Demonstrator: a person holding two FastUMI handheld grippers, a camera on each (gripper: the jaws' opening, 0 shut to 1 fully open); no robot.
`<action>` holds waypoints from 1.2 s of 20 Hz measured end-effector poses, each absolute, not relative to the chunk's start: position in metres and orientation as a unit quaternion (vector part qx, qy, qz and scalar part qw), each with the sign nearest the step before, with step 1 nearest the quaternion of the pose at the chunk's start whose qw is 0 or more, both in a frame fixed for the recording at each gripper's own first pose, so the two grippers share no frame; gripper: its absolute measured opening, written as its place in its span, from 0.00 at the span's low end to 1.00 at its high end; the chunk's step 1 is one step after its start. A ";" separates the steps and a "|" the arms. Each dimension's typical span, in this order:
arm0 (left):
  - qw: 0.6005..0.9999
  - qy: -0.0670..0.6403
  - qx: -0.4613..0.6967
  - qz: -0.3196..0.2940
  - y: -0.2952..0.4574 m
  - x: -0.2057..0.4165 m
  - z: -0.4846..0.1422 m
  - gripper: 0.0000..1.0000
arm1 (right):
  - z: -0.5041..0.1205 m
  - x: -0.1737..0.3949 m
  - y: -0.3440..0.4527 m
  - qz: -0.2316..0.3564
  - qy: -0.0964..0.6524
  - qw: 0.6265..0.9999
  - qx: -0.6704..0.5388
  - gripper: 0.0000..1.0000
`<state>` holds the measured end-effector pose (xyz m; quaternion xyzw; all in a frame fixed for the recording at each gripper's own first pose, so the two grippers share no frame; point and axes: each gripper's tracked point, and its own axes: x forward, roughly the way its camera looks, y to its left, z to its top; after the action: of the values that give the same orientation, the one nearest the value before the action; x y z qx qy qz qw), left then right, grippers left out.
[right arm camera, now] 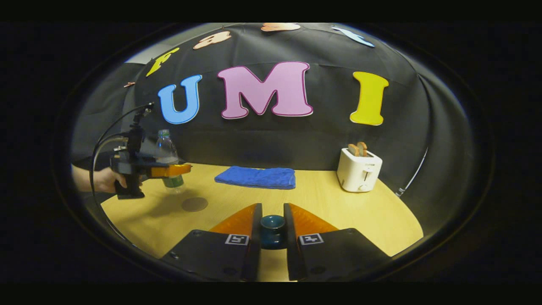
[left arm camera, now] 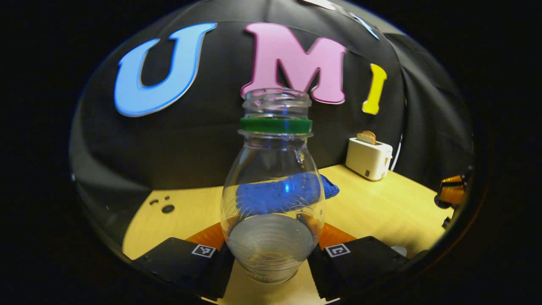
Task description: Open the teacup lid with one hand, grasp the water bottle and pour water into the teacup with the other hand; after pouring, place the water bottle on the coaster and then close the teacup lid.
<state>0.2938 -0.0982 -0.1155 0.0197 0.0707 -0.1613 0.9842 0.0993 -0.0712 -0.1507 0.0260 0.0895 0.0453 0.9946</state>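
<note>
Clear ribbed plastic makes up the water bottle, which stands upright between the left gripper's black fingers, both pressing on its lower body. It has no cap; a green ring circles the open threaded neck, and a little water sits in the bottom. Seen from the right gripper view, the same bottle is held above the pale wooden desk by the left gripper, with a hand on its black handle and cables looping up from it. A green label band shows below the orange fingers there. Just beside and below the bottle, a dark round coaster lies flat on the desk, apart from the bottle.

The right gripper has its fingers drawn close around a small dark teal lid knob, touching or nearly touching it on both sides; I cannot tell whether they press on it. The teacup beneath is hidden.

A folded blue towel lies near the back of the desk, and a white toaster with toast in it stands to the right.
</note>
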 end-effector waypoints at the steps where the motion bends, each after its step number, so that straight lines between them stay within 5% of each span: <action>1: 0.985 0.068 -0.023 -0.155 -0.105 0.304 -0.126 0.78 | -0.164 0.101 -0.061 0.049 0.097 0.993 0.043 0.34; 16: 0.984 0.079 0.005 -0.157 -0.124 0.314 -0.161 0.82 | -0.207 0.112 -0.014 0.077 0.129 0.987 0.056 0.28; 20: 0.986 0.088 -0.001 -0.145 -0.117 0.309 -0.164 0.96 | -0.207 0.114 -0.009 0.082 0.132 0.986 0.058 0.28; 24: 0.984 0.109 0.005 -0.138 -0.107 0.294 -0.170 0.98 | -0.208 0.114 -0.010 0.082 0.134 0.986 0.056 0.28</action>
<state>0.2941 -0.1075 -0.1697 0.0052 0.1090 -0.1383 0.9844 0.1141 -0.0102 -0.2083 0.0558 0.1338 0.0815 0.9861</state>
